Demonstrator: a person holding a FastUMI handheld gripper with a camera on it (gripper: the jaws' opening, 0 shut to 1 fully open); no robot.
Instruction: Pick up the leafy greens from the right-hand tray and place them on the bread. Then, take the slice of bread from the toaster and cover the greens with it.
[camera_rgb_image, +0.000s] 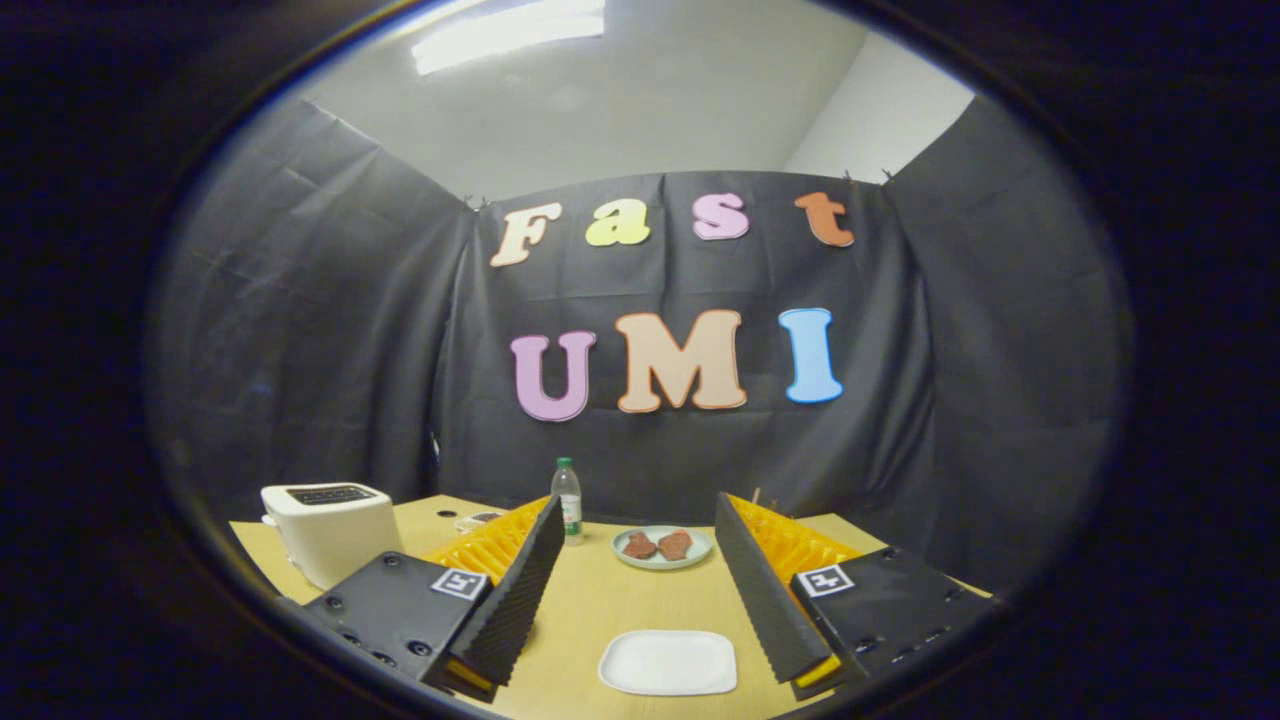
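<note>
My gripper (638, 508) hangs above the wooden table (590, 600), open, with nothing between its fingers. A white toaster (330, 530) stands on the table beyond my left finger, its top slots dark. A white square plate (668, 662) lies bare on the table between the fingers, close below. Farther ahead, between the fingertips, a pale round plate (662, 548) holds two brown pieces (658, 545).
A clear bottle with a green cap (567, 500) stands just left of the round plate. A small dish (478, 520) is partly hidden behind my left finger. The black cloth wall closes the table's far side.
</note>
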